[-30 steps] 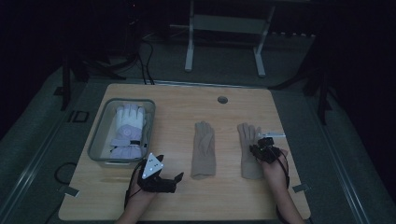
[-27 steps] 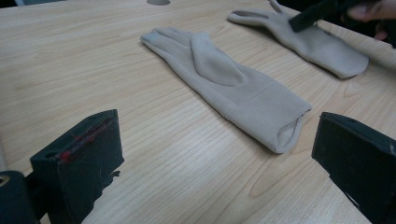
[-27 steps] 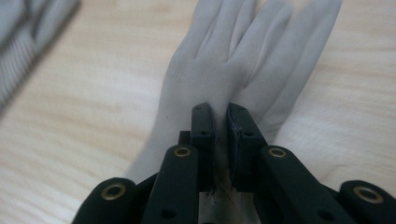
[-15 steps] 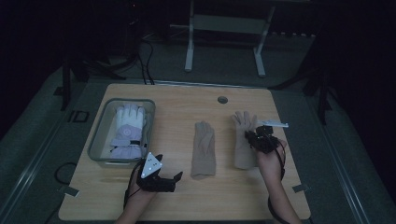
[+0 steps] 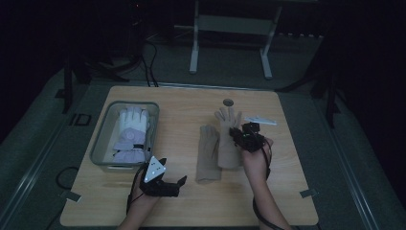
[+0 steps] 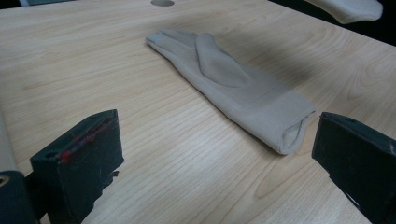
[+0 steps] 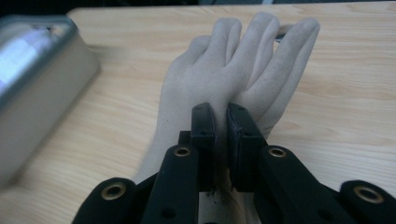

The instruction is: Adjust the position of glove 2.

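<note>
1. High view: your right gripper (image 5: pixel 238 135) is clamped on the right glove (image 5: pixel 227 139), which sits right of table centre, fingers pointing away from you, cuff toward you. It lies just beside the left glove (image 5: pixel 207 153), which is flat on the table (image 5: pixel 287 191), cuff nearest you.
2. High view: your left gripper (image 5: pixel 178 186) rests near the table's front edge, jaws spread, nothing between them. It sits just in front of the bin (image 5: pixel 103 139), which holds a white glove (image 5: pixel 130 134). A small hole (image 5: pixel 228 102) shows in the tabletop beyond the gloves.
3. Left gripper view: both jaws stand wide apart over bare wood. The left glove (image 6: pixel 233 86) lies flat ahead of them, cuff opening toward the right jaw, not touching either. The right glove (image 6: pixel 350 8) shows at the top right corner.
4. Right gripper view: your jaws are pinched together on the right glove (image 7: pixel 224 79) at about the palm. Its fingers point away from the camera. The bin (image 7: pixel 37 84) sits at the left, blurred.
</note>
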{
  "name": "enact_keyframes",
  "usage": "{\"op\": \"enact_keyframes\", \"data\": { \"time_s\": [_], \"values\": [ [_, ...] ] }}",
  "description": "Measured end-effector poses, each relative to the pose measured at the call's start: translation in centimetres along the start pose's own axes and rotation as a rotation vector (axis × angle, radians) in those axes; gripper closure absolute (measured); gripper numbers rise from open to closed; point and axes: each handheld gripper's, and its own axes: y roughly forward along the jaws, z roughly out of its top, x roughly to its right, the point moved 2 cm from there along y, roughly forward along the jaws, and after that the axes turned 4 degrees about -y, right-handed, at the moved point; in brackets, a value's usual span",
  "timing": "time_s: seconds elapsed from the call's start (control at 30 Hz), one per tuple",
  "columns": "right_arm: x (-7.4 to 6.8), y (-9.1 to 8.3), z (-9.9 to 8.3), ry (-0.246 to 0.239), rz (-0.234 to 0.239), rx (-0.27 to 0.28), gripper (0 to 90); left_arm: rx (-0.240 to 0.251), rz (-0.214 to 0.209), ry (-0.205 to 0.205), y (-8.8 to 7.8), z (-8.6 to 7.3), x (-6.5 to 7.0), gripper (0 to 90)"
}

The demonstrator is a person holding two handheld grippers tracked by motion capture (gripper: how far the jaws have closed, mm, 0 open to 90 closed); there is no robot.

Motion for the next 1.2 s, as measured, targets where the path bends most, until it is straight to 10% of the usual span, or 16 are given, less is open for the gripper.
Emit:
{"op": "enact_keyframes", "data": {
  "time_s": [0.3,0.97,1.2],
  "values": [
    [-3.6,3.2,-0.9,-0.007,0.021,-0.049,82.2,0.008,-0.009,0.007,-0.2,0.0,0.0,2.1],
    [-4.2,8.0,-5.3,0.006,0.013,-0.196,76.4,0.002,-0.016,0.014,-0.2,0.1,0.1,2.1],
    [-4.3,7.8,-5.3,0.003,0.058,-0.202,55.7,0.007,-0.019,0.011,-0.2,0.1,0.1,2.1]
  ]
}}
